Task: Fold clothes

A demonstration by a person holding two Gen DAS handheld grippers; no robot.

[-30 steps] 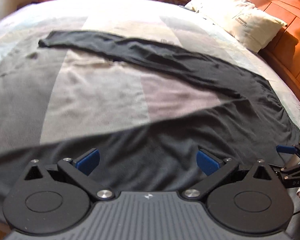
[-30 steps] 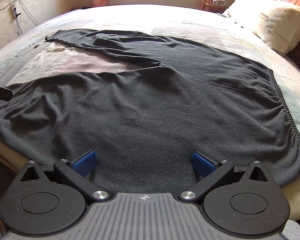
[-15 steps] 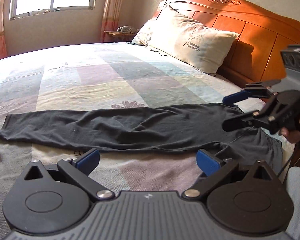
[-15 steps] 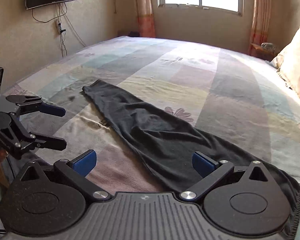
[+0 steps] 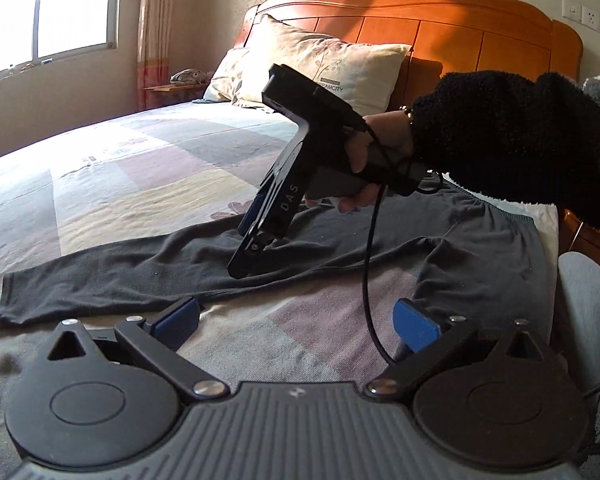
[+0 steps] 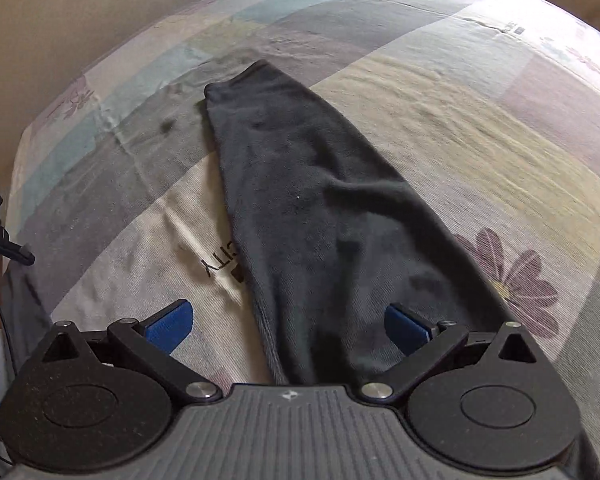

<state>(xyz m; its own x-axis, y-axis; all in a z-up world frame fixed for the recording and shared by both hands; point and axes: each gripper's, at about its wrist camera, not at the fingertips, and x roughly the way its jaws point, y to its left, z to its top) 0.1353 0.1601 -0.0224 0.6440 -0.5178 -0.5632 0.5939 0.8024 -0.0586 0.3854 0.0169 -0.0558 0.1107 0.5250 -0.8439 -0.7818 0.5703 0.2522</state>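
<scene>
The dark trousers point(image 5: 204, 264) lie flat on the bed point(image 5: 100, 184), one leg stretched long ahead of the left hand-held gripper point(image 5: 296, 320), whose jaws stand wide apart with nothing between them. The right hand-held gripper point(image 6: 286, 324) is also open and empty; it hangs just above the leg, which runs straight away from it to the cuff point(image 6: 240, 80) at the far end. I judge that the step in hand is to take hold of this leg for the first fold. To do it well, the right hand-held gripper should come down so both fingers close on the cloth edge and catch both layers, not the bed cover below. The left one should take the same leg nearer the cuff, so the cloth lifts evenly and does not twist. The waist part point(image 5: 496, 240) lies to the right of the left hand-held gripper, under the sleeve point(image 5: 512, 136). A black cable point(image 5: 370, 280) hangs from the right tool across the cloth and could catch. The pillows point(image 5: 320, 68) and the headboard point(image 5: 460, 32) are well apart, beyond the trousers.
</scene>
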